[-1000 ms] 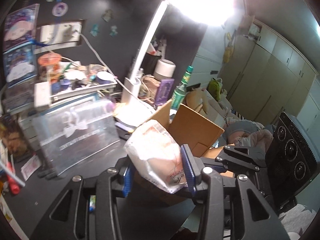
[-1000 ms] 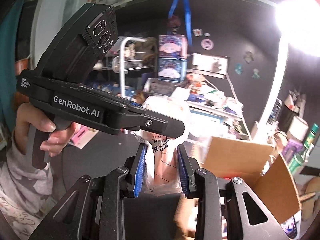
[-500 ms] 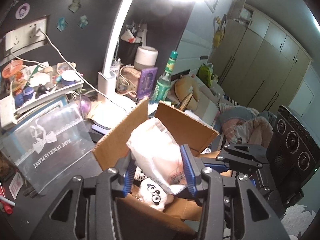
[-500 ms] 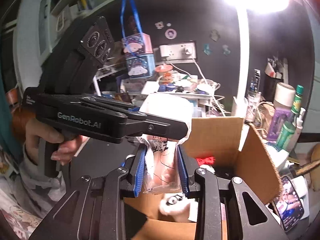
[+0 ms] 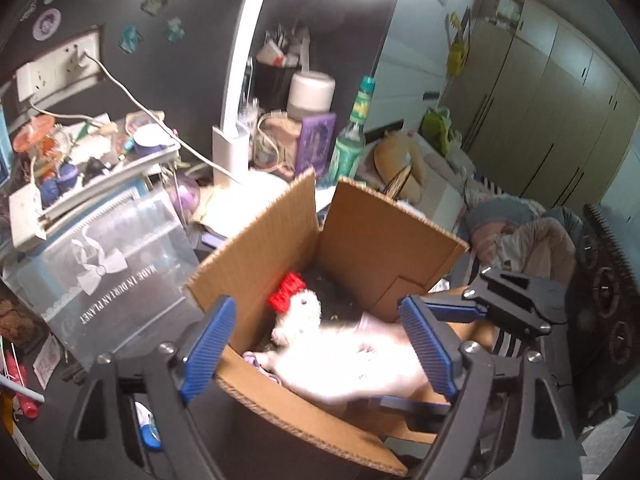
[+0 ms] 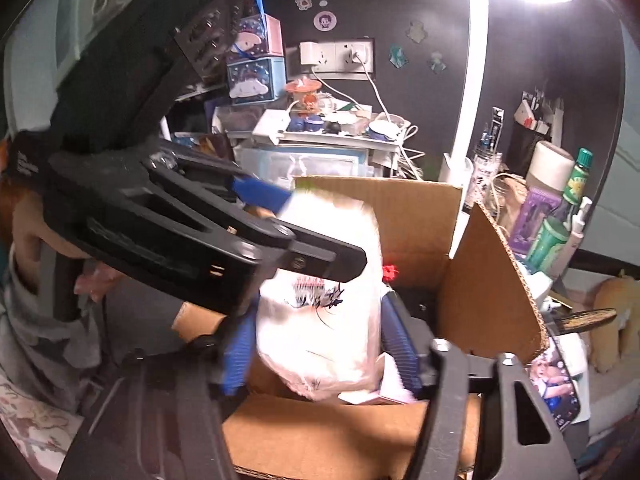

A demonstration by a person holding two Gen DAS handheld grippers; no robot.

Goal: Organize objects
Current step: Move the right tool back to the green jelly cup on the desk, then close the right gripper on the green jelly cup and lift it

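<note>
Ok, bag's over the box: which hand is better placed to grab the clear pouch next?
Left, probably. Both tongs have just been opening. The left tongs stand wide open, with the clear pouch just beside them; the right tongs have the bag between them.

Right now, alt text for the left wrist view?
The left gripper, jaws wide open, hangs over an open cardboard box with a white plastic bag lying loose between its fingers beside a white plush toy; cluttered desk behind.
</note>
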